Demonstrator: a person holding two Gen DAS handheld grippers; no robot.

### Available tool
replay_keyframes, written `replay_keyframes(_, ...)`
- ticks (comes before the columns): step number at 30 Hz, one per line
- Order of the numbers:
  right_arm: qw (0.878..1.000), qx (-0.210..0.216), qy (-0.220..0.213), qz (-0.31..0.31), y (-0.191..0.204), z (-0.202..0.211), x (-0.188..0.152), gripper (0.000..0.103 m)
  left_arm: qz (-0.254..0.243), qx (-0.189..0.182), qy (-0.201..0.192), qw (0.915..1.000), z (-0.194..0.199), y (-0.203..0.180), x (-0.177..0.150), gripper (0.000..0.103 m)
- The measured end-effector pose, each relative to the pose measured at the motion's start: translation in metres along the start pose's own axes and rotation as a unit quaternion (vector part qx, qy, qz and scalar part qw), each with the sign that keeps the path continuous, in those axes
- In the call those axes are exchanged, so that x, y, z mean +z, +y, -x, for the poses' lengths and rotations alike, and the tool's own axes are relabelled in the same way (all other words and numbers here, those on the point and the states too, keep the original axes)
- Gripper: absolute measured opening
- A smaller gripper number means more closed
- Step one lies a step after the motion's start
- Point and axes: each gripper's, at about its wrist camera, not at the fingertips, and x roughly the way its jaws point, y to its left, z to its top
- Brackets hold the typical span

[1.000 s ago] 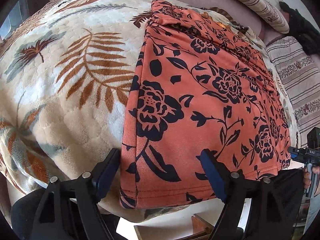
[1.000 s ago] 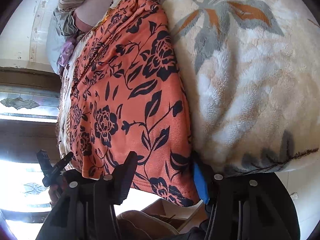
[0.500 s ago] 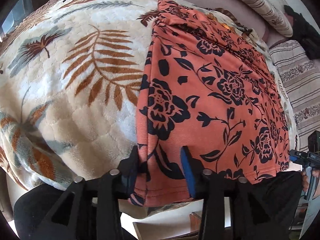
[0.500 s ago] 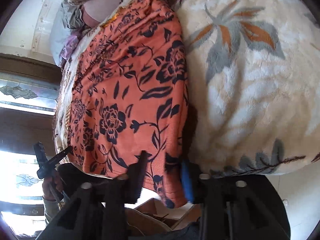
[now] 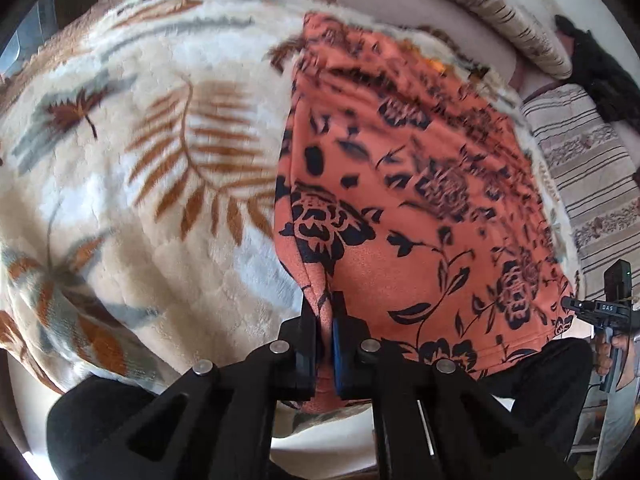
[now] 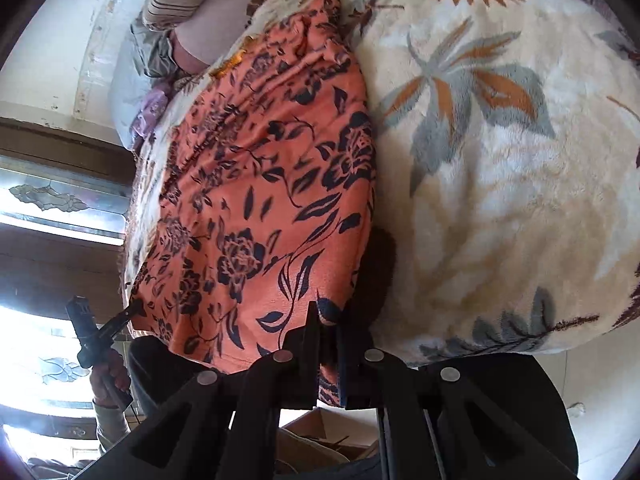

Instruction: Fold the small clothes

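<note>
An orange garment with a black flower print (image 5: 404, 208) lies flat on a cream blanket with leaf patterns (image 5: 140, 200). My left gripper (image 5: 326, 320) is shut on the garment's near left corner at the hem. In the right wrist view the same garment (image 6: 264, 200) lies left of center, and my right gripper (image 6: 328, 328) is shut on its near right corner. Each gripper also shows small in the other's view: the right gripper at the far right (image 5: 576, 306), the left gripper at the lower left (image 6: 132, 312), both at the hem.
The blanket (image 6: 500, 200) covers a bed. Striped pillows (image 5: 580, 168) and a dark item (image 5: 600, 80) lie at the far right. A window with patterned glass (image 6: 48, 200) is at the left of the right wrist view. A cardboard box (image 6: 320, 432) sits below the bed edge.
Both grippers closed from wide open onto the garment's near hem corners. The views shifted slightly and the cloth bunches between the fingers.
</note>
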Motion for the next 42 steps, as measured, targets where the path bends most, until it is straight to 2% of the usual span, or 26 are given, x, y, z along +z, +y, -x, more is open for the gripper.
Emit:
replay_keyframes(1, 1.0, -0.003, 0.012, -0.006, -0.004, -0.008, 0.0, 0.006, -0.005, 0.005, 0.004, 1.0, -0.005, 0.0, -0.002, 0.006)
replay_keyframes(3, 1.0, 0.004, 0.013, -0.004, -0.003, -0.01, 0.001, 0.006, -0.016, -0.004, -0.016, 0.9997, 0.005, -0.005, 0.001, 0.006)
replay_keyframes(6, 0.999, 0.039, -0.01, -0.002, 0.006, 0.008, 0.012, 0.006, -0.014, -0.036, -0.051, 0.9979, 0.031, -0.01, 0.018, 0.006)
replay_keyframes(8, 0.997, 0.066, -0.034, 0.004, 0.018, 0.025, 0.031, 0.006, -0.024, -0.051, -0.078, 0.9954, 0.049, -0.017, 0.042, 0.006)
replay_keyframes(13, 0.981, 0.132, -0.138, 0.018, 0.059, 0.073, 0.134, 0.006, -0.031, -0.101, -0.172, 0.9794, 0.083, -0.031, 0.149, 0.006)
replay_keyframes(15, 0.975, 0.147, -0.167, 0.01, 0.066, 0.073, 0.188, 0.008, -0.006, -0.097, -0.205, 0.9739, 0.074, -0.028, 0.201, 0.012)
replay_keyframes(16, 0.974, 0.15, -0.172, -0.003, 0.064, 0.065, 0.212, 0.01, 0.004, -0.089, -0.21, 0.9736, 0.058, -0.028, 0.226, 0.022)
replay_keyframes(17, 0.974, 0.144, -0.177, -0.008, 0.061, 0.053, 0.237, 0.02, 0.009, -0.076, -0.206, 0.9756, 0.037, -0.026, 0.248, 0.036)
replay_keyframes(18, 0.975, 0.133, -0.177, -0.006, 0.057, 0.038, 0.257, 0.034, 0.008, -0.051, -0.2, 0.9785, 0.012, -0.025, 0.268, 0.073)
replay_keyframes(19, 0.979, 0.112, -0.172, -0.024, 0.048, 0.019, 0.274, 0.08, 0.01, -0.019, -0.18, 0.9834, -0.018, -0.022, 0.284, 0.093)
replay_keyframes(20, 0.98, 0.088, -0.17, -0.054, 0.038, 0.004, 0.282, 0.096, 0.019, 0.008, -0.152, 0.9881, -0.044, -0.016, 0.293, 0.093)
replay_keyframes(22, 0.978, 0.086, -0.172, -0.077, 0.024, -0.011, 0.282, 0.094, 0.033, 0.017, -0.101, 0.9942, -0.08, -0.001, 0.297, 0.087)
replay_keyframes(23, 0.977, 0.092, -0.176, -0.074, 0.02, -0.012, 0.277, 0.094, 0.051, 0.005, -0.108, 0.9928, -0.078, 0.007, 0.295, 0.083)
replay_keyframes(24, 0.979, 0.086, -0.175, -0.059, 0.021, -0.012, 0.271, 0.094, 0.071, -0.014, -0.14, 0.9875, -0.066, 0.015, 0.287, 0.081)
replay_keyframes(26, 0.983, 0.05, -0.174, -0.02, 0.025, -0.008, 0.26, 0.094, 0.09, -0.031, -0.197, 0.9758, -0.037, 0.026, 0.267, 0.083)
replay_keyframes(27, 0.985, 0.036, -0.171, -0.006, 0.027, -0.007, 0.255, 0.094, 0.085, -0.032, -0.207, 0.9741, -0.027, 0.028, 0.259, 0.083)
replay_keyframes(29, 0.987, 0.027, -0.159, 0.013, 0.028, -0.011, 0.252, 0.094, 0.069, -0.028, -0.2, 0.9769, -0.025, 0.028, 0.242, 0.083)
replay_keyframes(30, 0.988, 0.027, -0.152, 0.019, 0.029, -0.016, 0.252, 0.094, 0.055, -0.026, -0.176, 0.9825, -0.033, 0.024, 0.239, 0.083)
replay_keyframes(31, 0.989, 0.029, -0.141, 0.02, 0.032, -0.024, 0.254, 0.093, 0.035, -0.026, -0.146, 0.9882, -0.048, 0.017, 0.236, 0.083)
replay_keyframes(33, 0.994, 0.026, -0.092, 0.045, 0.042, -0.05, 0.256, 0.081, 0.004, -0.015, -0.091, 0.9957, -0.08, 0.001, 0.234, 0.083)
replay_keyframes(34, 0.995, -0.007, -0.078, 0.065, 0.051, -0.06, 0.254, 0.069, -0.015, 0.009, -0.09, 0.9958, -0.09, -0.009, 0.233, 0.084)
replay_keyframes(35, 0.992, -0.044, -0.078, 0.088, 0.064, -0.066, 0.252, 0.068, -0.042, 0.031, -0.112, 0.9923, -0.091, -0.02, 0.232, 0.084)
replay_keyframes(36, 0.991, -0.059, -0.069, 0.096, 0.071, -0.07, 0.251, 0.06, -0.059, 0.035, -0.11, 0.9915, -0.093, -0.028, 0.236, 0.062)
replay_keyframes(37, 0.992, -0.056, -0.06, 0.091, 0.077, -0.07, 0.253, 0.029, -0.048, 0.011, -0.094, 0.9944, -0.094, -0.03, 0.242, 0.031)
replay_keyframes(39, 0.99, -0.07, -0.067, 0.101, 0.093, -0.057, 0.251, 0.027, -0.011, 0.0, -0.09, 0.9959, -0.08, -0.031, 0.251, 0.019)
replay_keyframes(42, 0.987, -0.046, -0.096, 0.116, 0.117, -0.017, 0.237, 0.024, -0.016, -0.022, -0.135, 0.9904, -0.03, -0.043, 0.244, 0.016)
